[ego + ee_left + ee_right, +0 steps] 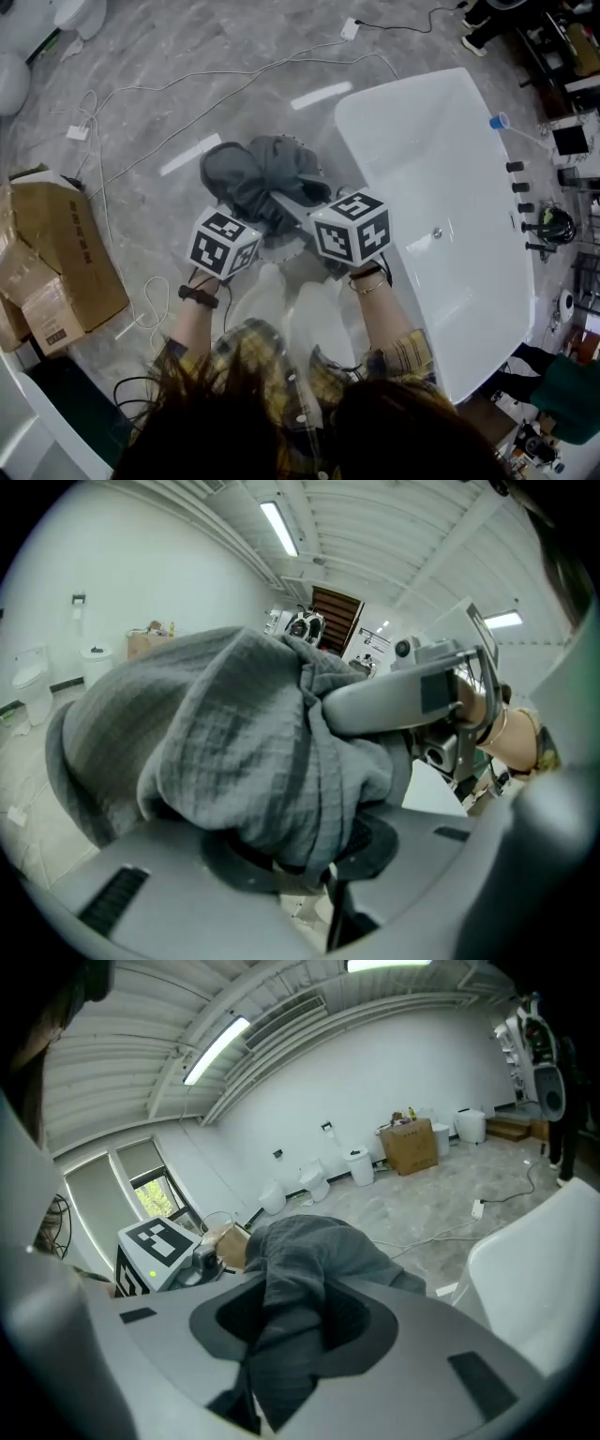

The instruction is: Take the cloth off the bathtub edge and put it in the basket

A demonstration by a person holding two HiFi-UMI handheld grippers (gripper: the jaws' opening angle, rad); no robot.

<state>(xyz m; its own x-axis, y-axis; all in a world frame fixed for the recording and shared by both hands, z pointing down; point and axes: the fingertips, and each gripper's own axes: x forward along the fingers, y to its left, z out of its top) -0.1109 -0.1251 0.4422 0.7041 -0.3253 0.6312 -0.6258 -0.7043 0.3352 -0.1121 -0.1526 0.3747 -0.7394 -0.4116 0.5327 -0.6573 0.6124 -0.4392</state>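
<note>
A grey cloth (262, 178) hangs bunched over the floor, just left of the white bathtub (354, 127). Both grippers hold it. My left gripper (251, 214) is shut on a thick fold of the cloth (234, 752), which spills over its jaws and hides the fingertips. My right gripper (292, 208) is shut on a narrower strip of the cloth (309, 1251) that runs down between its jaws. A pale scalloped rim (281, 251) shows under the cloth between the two marker cubes; I cannot tell whether it is the basket. The bathtub (548, 1260) lies to the right in the right gripper view.
A crushed cardboard box (56, 253) lies on the floor at the left. White cables (141, 103) run across the grey floor behind the cloth. Black tap fittings (520, 187) and a blue cup (499, 121) sit along the tub's far side. Toilets (314, 1180) line the far wall.
</note>
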